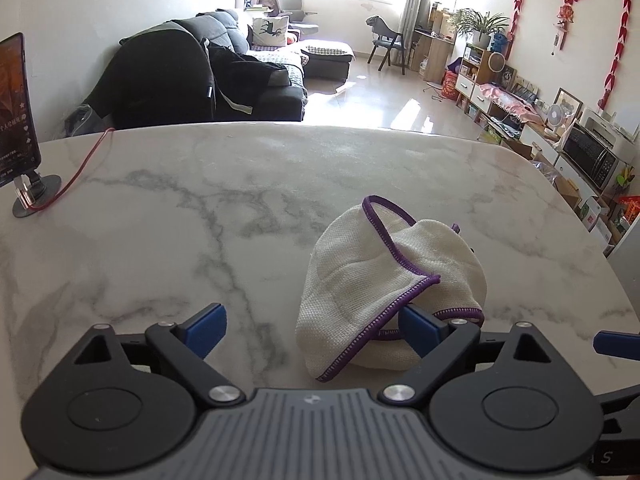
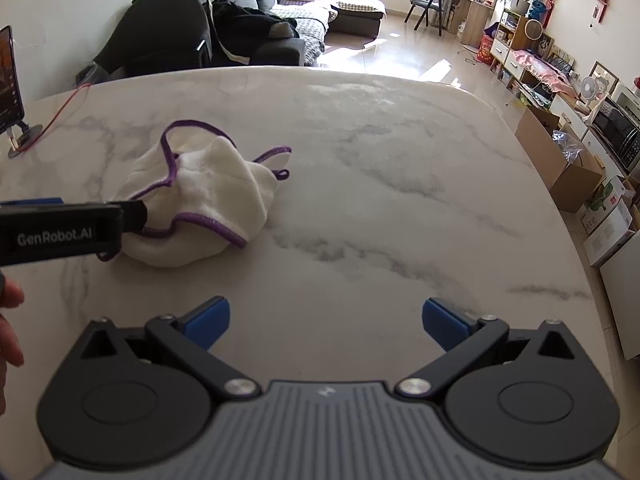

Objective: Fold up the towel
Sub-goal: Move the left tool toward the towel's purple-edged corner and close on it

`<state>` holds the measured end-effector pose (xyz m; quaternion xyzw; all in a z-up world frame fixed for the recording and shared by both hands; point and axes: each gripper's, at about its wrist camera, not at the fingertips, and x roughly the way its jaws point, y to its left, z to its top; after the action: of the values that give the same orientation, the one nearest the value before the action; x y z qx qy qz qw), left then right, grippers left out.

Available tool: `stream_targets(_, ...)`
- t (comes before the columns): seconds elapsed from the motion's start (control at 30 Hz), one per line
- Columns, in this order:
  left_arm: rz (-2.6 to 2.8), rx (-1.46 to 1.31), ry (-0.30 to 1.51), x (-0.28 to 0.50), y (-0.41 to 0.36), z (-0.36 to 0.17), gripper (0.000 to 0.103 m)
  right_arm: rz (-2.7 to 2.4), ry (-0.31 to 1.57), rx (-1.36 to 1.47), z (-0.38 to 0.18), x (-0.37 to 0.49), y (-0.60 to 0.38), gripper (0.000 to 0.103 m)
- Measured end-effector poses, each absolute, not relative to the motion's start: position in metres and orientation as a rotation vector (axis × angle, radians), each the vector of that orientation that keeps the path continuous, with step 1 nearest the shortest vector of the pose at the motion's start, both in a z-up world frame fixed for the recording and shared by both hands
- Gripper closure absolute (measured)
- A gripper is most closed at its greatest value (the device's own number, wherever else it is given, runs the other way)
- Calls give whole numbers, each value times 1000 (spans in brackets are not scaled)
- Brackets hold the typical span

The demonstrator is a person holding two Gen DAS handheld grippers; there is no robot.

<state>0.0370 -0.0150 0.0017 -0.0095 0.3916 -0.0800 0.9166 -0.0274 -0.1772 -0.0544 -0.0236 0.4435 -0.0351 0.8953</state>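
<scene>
The towel [image 1: 384, 288], white with a purple hem, lies crumpled in a loose heap on the marble table [image 1: 200, 200], lower right of centre in the left wrist view and left of centre in the right wrist view. It is bunched, not spread, so no fold can start until an edge or corner is found and pulled flat. The left gripper [image 1: 312, 326] sits low at the near side of the heap with its jaws apart; its right finger [image 1: 420, 330] is tucked under a lifted flap of hem, while the other finger stands on bare marble well left of the cloth. That placement looks like a reach for the hemmed corner, since the hem is the firmest part to pinch, but the pads do not press on cloth yet. The right gripper [image 2: 326, 326] hovers over bare table to the right of the heap, jaws spread with nothing between them, probably waiting until a second corner is exposed. At the upper left of both views a phone [image 1: 16, 108] stands on a stand with a red cable [image 1: 80, 168], well apart from the work.
</scene>
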Motion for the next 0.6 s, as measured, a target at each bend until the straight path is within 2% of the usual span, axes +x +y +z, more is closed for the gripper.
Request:
stream_targets(0.27, -177, -58, 824, 39, -6, -1, 41, -57, 914, -55, -54, -25, -173, 0)
stream_targets(0.37, -174, -60, 828, 38, -4, -2, 51, -48, 914, -55, -54, -23, -171, 0)
stream_targets(0.43, -165, -72, 839, 38, -2, -3, 62, -39, 910, -55, -54, -22, -169, 0)
stream_targets(0.6, -152, -147, 864, 41, 13, -6, 78, -13, 892, -61, -52, -21, -163, 0)
